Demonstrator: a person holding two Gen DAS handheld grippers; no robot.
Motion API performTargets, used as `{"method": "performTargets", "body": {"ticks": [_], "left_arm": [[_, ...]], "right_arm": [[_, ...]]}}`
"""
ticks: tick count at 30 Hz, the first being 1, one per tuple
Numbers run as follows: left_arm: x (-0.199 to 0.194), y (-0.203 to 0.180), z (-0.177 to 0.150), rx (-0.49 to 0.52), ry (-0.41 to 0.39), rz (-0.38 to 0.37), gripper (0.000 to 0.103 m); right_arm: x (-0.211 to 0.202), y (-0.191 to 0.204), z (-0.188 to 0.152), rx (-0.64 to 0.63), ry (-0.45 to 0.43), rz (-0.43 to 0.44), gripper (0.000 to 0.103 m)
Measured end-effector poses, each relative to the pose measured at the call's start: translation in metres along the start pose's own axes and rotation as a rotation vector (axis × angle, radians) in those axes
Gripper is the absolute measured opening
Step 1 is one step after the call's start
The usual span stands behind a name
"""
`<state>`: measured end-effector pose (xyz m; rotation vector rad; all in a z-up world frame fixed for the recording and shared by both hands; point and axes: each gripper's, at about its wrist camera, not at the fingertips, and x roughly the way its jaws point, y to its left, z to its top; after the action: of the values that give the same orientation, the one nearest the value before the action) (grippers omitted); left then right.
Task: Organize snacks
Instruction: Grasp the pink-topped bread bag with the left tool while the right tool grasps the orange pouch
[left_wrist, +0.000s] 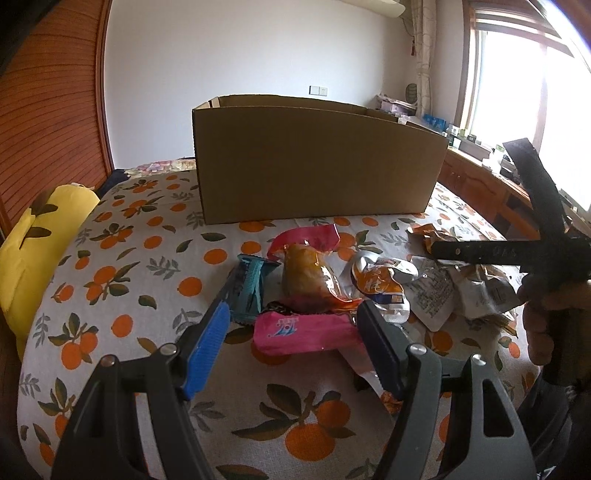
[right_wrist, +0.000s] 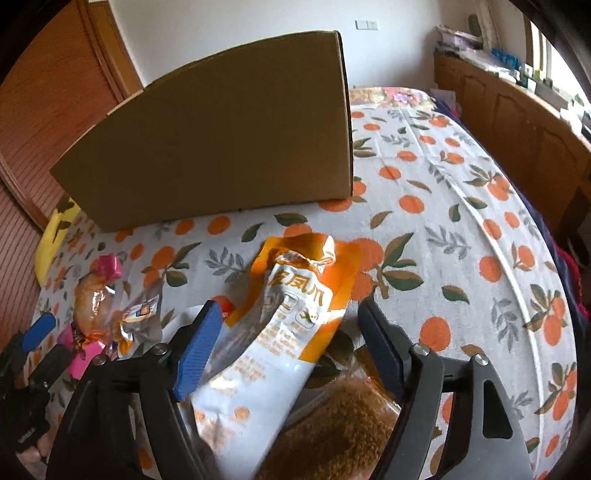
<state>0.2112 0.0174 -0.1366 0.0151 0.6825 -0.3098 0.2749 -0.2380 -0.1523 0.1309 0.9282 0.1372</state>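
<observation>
A pile of snack packets lies on the orange-print bedspread (left_wrist: 122, 258) in front of an open cardboard box (left_wrist: 314, 162). My left gripper (left_wrist: 295, 314) is open, its fingers on either side of a pink packet (left_wrist: 303, 332), with a teal packet (left_wrist: 251, 284) and a clear packet of yellow snack (left_wrist: 310, 277) just beyond. My right gripper (right_wrist: 288, 314) is open around an orange-and-white foil packet (right_wrist: 284, 332), which lies between the fingers; a brown snack packet (right_wrist: 332, 435) sits under it. The box also shows in the right wrist view (right_wrist: 221, 147).
A yellow pillow (left_wrist: 33, 251) lies at the bed's left edge by a wooden sliding door (left_wrist: 48, 122). A wooden cabinet (right_wrist: 517, 122) with clutter runs along the right under the window. Silver and orange packets (left_wrist: 436, 291) lie at the right of the pile.
</observation>
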Motion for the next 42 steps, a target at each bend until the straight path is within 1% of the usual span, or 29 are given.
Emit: {"method": "performTargets", "body": {"ticks": [4,5,6,7,8,10,12,16,19,22,25,27,31,34,36,39,42], "left_arm": [[0.001,-0.001,0.000,0.007,0.003,0.007,0.072],[0.000,-0.001,0.000,0.010,0.002,0.010,0.072],[0.000,-0.002,0.000,0.011,0.001,0.010,0.072],[0.000,-0.002,0.000,0.013,0.002,0.013,0.072],[0.000,-0.002,0.001,0.012,0.003,0.014,0.072],[0.000,-0.002,0.004,0.009,0.005,0.011,0.072],[-0.001,-0.003,0.009,0.010,0.005,0.009,0.072],[0.002,-0.004,0.022,0.012,0.012,-0.001,0.072],[0.011,-0.005,0.033,-0.001,0.045,-0.021,0.072],[0.021,-0.009,0.039,0.019,0.071,-0.008,0.071],[0.033,-0.012,0.043,0.030,0.104,0.019,0.068],[0.040,-0.014,0.044,0.033,0.124,0.023,0.062],[0.050,-0.021,0.044,0.064,0.157,0.044,0.056],[0.056,-0.025,0.043,0.073,0.186,0.054,0.056],[0.060,-0.025,0.042,0.071,0.201,0.065,0.059],[0.068,-0.024,0.042,0.061,0.234,0.072,0.059],[0.070,-0.024,0.041,0.060,0.245,0.079,0.059]], "right_arm": [[0.004,0.012,-0.002,-0.075,-0.003,-0.058,0.077],[0.005,0.013,-0.003,-0.085,-0.006,-0.073,0.069],[0.004,0.013,-0.004,-0.093,-0.011,-0.089,0.065],[0.004,0.013,-0.004,-0.097,-0.015,-0.096,0.060],[0.002,0.010,-0.004,-0.091,-0.022,-0.086,0.054],[0.000,0.003,-0.003,-0.069,-0.027,-0.062,0.048],[-0.003,-0.002,-0.003,-0.062,-0.040,-0.045,0.046],[-0.005,-0.011,-0.006,-0.042,-0.062,-0.005,0.045],[-0.004,-0.011,-0.005,-0.039,-0.059,0.021,0.045],[-0.005,-0.013,-0.007,-0.034,-0.062,0.031,0.045],[-0.005,-0.015,-0.008,-0.032,-0.065,0.036,0.045],[-0.006,-0.015,-0.009,-0.033,-0.069,0.041,0.045],[-0.006,-0.011,-0.012,-0.054,-0.076,0.023,0.046],[-0.006,-0.013,-0.012,-0.050,-0.076,0.035,0.046],[-0.006,-0.013,-0.012,-0.048,-0.077,0.037,0.046],[-0.006,-0.014,-0.012,-0.047,-0.078,0.039,0.046],[-0.006,-0.014,-0.012,-0.049,-0.079,0.043,0.046]]}}
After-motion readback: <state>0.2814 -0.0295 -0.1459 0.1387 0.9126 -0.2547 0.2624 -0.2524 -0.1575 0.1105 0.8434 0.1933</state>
